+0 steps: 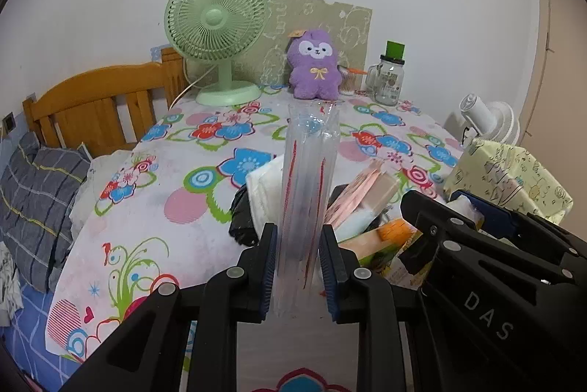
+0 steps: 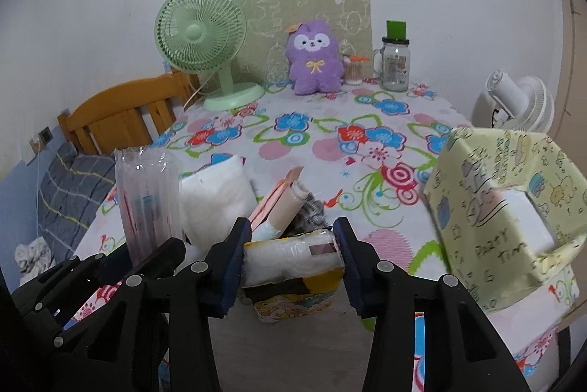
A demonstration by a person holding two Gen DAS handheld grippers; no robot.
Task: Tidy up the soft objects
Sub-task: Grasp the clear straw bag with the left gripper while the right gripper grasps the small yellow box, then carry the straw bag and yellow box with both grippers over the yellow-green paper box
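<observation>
My left claw (image 1: 297,267) clamps the clear plastic pack (image 1: 306,194); right claw (image 2: 293,263) pinches the white wrapped packet (image 2: 290,254), lower centre. I'd lift gently, squeezing neither.

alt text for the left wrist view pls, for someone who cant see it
The left gripper is clamped on a clear plastic packet with red stripes, held upright over a floral tablecloth. Behind it, a purple plush toy, a green desk fan and a glass mug jar stand by the wall; the right gripper reaches into a pile of packets at right.
</observation>
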